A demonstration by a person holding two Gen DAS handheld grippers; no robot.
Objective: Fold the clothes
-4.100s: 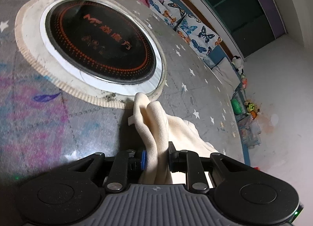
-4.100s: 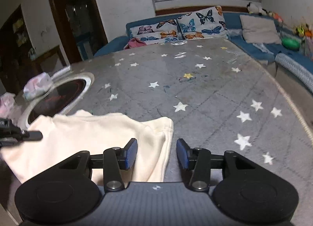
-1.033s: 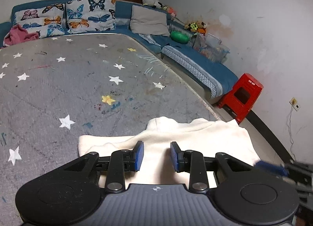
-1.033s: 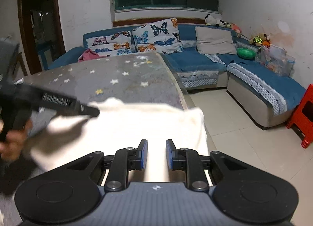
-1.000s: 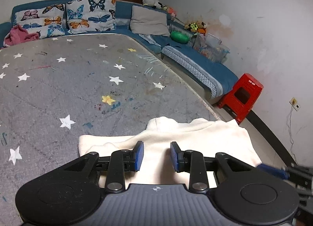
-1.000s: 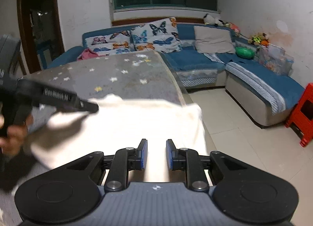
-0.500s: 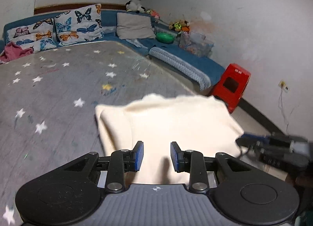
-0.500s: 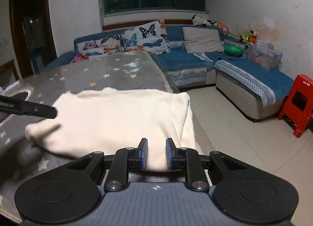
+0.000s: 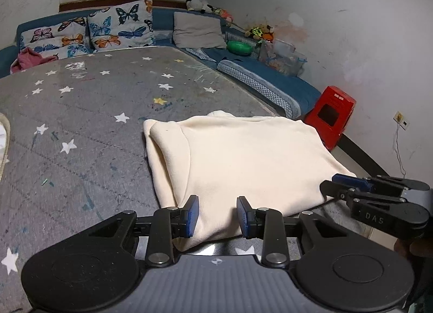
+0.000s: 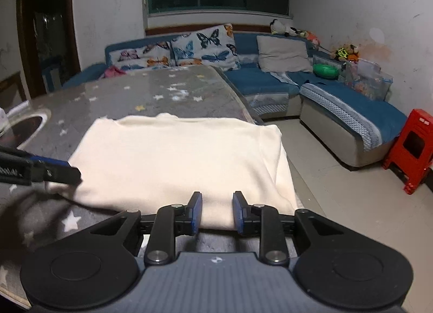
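Observation:
A cream garment (image 9: pixel 243 156) lies folded flat on the grey star-patterned table (image 9: pixel 81 112), near its edge. It also shows in the right wrist view (image 10: pixel 178 156). My left gripper (image 9: pixel 217 211) is open, its jaws straddling the garment's near hem without pinching it. My right gripper (image 10: pixel 214 207) is open too, jaws on either side of the near edge of the cloth. The right gripper shows in the left wrist view (image 9: pixel 349 185) at the garment's right corner. The left gripper shows in the right wrist view (image 10: pixel 54 171) at the left corner.
A round induction hob (image 10: pixel 24 129) is set in the table at the left. A blue sofa (image 10: pixel 338 96) with butterfly cushions (image 10: pixel 205 45) runs behind and to the right. A red stool (image 10: pixel 411 145) stands on the tiled floor (image 10: pixel 330 175).
The garment was held up off the table by both grippers; now it lies flat. Both grippers have opened a little and let go of it.

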